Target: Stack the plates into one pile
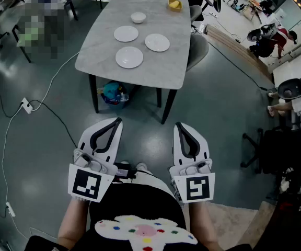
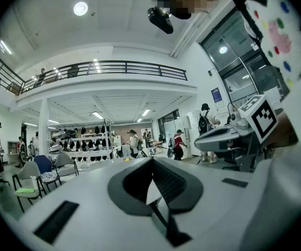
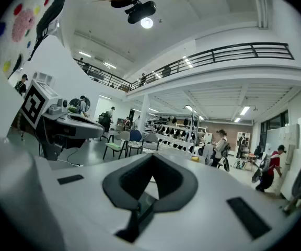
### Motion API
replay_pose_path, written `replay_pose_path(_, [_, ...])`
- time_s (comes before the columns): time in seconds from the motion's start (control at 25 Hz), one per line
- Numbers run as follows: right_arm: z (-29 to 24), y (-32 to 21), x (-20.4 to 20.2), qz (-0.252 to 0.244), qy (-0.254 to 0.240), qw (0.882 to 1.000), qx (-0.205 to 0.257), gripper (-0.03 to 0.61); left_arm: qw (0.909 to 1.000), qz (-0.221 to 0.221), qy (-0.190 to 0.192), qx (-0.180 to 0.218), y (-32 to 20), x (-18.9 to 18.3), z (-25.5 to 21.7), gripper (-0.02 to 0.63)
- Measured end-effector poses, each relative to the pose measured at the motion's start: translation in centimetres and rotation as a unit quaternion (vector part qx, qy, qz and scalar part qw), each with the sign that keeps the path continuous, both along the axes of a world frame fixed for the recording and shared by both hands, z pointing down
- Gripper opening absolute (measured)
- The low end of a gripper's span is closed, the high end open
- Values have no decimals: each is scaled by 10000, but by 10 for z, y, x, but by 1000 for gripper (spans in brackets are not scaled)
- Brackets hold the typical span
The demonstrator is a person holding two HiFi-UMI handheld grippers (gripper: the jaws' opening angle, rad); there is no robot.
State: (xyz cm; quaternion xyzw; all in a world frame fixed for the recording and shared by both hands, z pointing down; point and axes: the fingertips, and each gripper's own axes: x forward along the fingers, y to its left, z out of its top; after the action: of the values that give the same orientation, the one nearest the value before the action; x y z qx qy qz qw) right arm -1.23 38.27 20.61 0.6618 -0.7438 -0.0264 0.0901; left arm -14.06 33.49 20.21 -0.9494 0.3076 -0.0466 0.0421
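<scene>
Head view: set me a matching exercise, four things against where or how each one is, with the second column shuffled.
Things:
1. white bowl
2. yellow dish
3. blue object
4. left tool

Place or state:
a. shut and empty, short of the table
b. on the tabletop, just beyond a plate
c. under the table
d. at the tabletop's far right corner

Pairs: 1-b, 2-d, 3-c, 4-a.
</scene>
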Motion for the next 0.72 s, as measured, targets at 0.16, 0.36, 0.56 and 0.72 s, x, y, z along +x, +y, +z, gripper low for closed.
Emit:
replay_pose_path(0.16, [2,0,1,-11,-10,10000,-3,3,10000,21,-71,35,1,2,3,11])
replay_pose_path(0.36, [3,-1,2,-12,-27,10000,-21,3,10000,9,-62,3,1,4,3,11])
replay_pose_path(0.56, [5,-1,8,28,-23,10000,-24,3,10000,11,-62,-21,1,6,5,11])
replay_pose_path(0.72, [8,1,16,83,-221,9997,-7,3,9998,-41,36,-169,1,6,7,11])
